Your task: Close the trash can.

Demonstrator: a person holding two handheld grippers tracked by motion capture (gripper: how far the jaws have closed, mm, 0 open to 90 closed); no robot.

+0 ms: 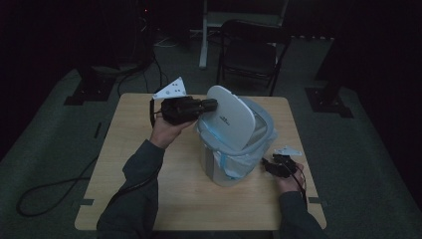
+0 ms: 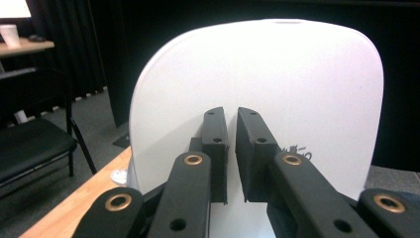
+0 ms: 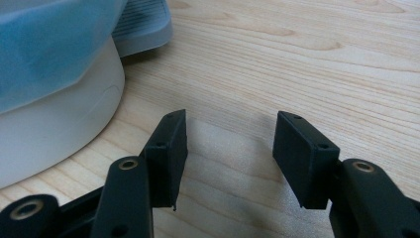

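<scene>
A white bin [image 1: 215, 173] with a pale blue bag liner [image 1: 233, 160] stands mid-table. Its white lid [image 1: 230, 117] is tilted up, leaning over the bin's opening. My left gripper [image 1: 211, 105] is held level at the lid's left edge. In the left gripper view its jaws stand almost together, a thin slit between them, in front of the lid's broad face [image 2: 307, 69]; my left gripper [image 2: 230, 117] has nothing pinched between them. My right gripper [image 1: 267, 162] lies low by the bin's right side. In its own view my right gripper [image 3: 230, 126] is open over bare wood, the bin [image 3: 59, 134] and liner [image 3: 44, 44] to its left.
The wooden table [image 1: 149, 199] has free room left and in front of the bin. A ribbed grey part [image 3: 143, 25] lies beside the bin's base. A black folding chair [image 1: 249, 55] stands beyond the far edge. Cables trail across the dark floor.
</scene>
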